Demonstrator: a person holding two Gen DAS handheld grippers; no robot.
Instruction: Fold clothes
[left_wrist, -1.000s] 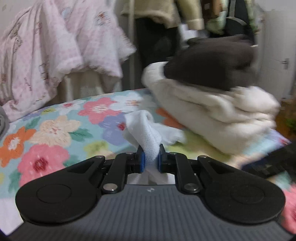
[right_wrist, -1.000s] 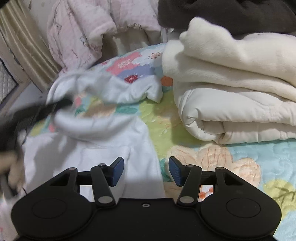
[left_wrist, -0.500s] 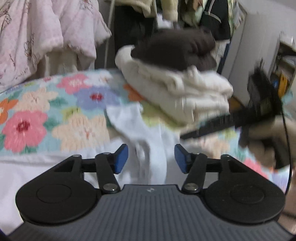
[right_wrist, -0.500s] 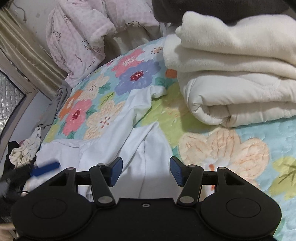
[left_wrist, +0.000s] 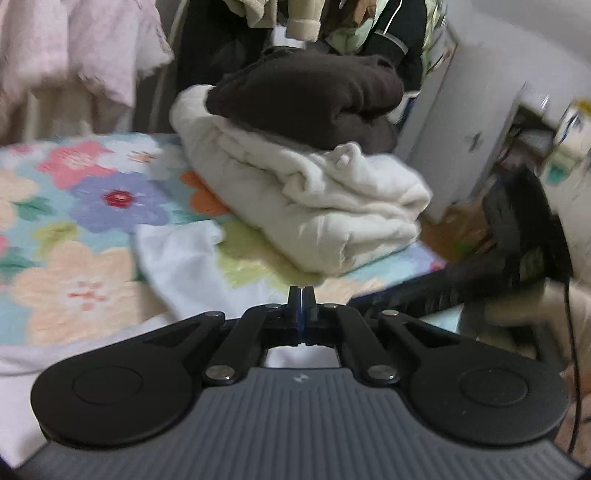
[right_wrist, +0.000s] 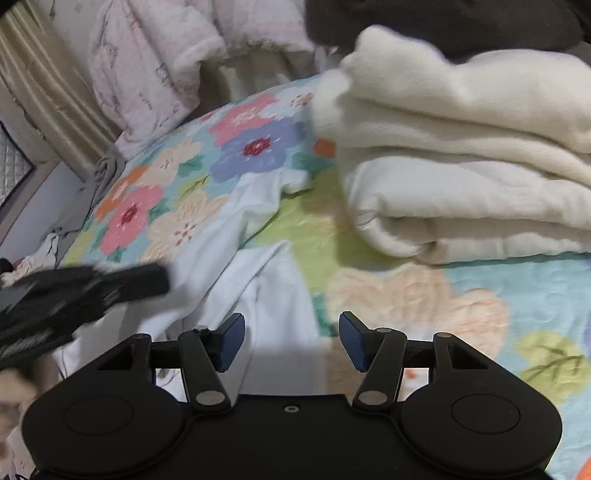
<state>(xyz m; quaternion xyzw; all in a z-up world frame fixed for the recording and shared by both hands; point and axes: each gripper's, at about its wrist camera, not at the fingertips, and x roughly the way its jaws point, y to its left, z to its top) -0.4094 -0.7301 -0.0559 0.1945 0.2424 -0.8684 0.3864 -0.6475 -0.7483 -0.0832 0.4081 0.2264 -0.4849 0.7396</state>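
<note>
Left tool (left_wrist: 302, 295) just closed, empty; right tool (right_wrist: 291, 338) apart; one white garment (right_wrist: 258, 280), two folded blankets (right_wrist: 461, 166).

A home bedroom: a bed with a floral quilt (right_wrist: 480, 295), folded blankets (left_wrist: 314, 206) and hanging clothes (left_wrist: 369, 33).

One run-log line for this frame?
left gripper: shut, empty | right gripper: open, empty | white garment: flat on floral bedspread, unfolded
</note>
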